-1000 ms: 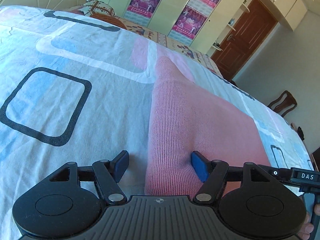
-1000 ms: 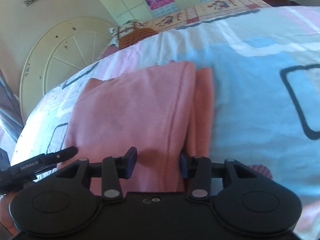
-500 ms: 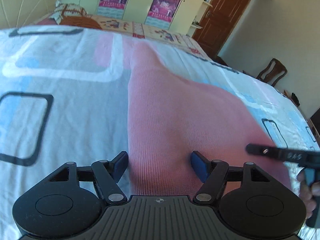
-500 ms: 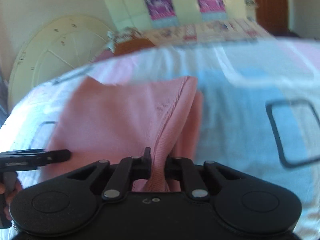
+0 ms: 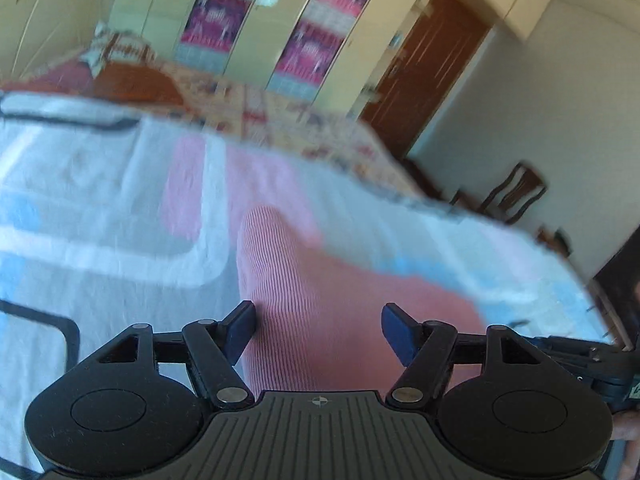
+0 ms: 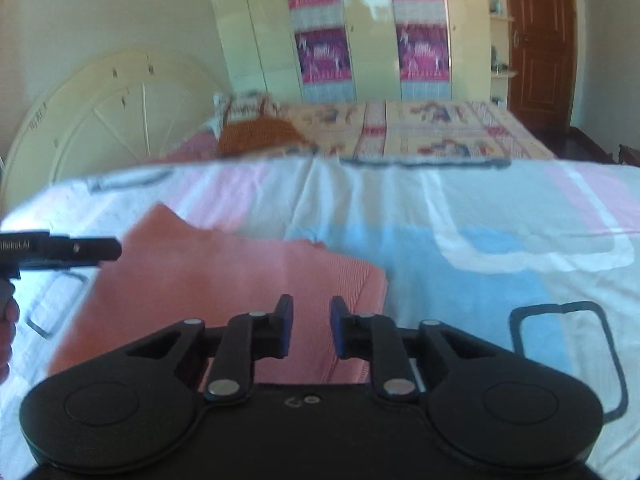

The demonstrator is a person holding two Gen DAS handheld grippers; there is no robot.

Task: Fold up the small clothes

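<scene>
A pink ribbed knit garment lies folded flat on the patterned bedsheet. It also shows in the left wrist view. My left gripper is open, its blue pads wide apart just above the garment's near edge. My right gripper is open with a narrow gap and holds nothing; it hangs over the garment's right front corner. The left gripper's body shows at the left edge of the right wrist view.
The bed runs back to a cream headboard with pillows and a second quilt. Wardrobes and a brown door stand behind. A wooden chair stands past the bed's right side.
My right gripper pinched the garment's folded edge half a second ago; it has let go and drawn back. The garment lies flatter. Both grippers have lifted and tilted up toward the room.
</scene>
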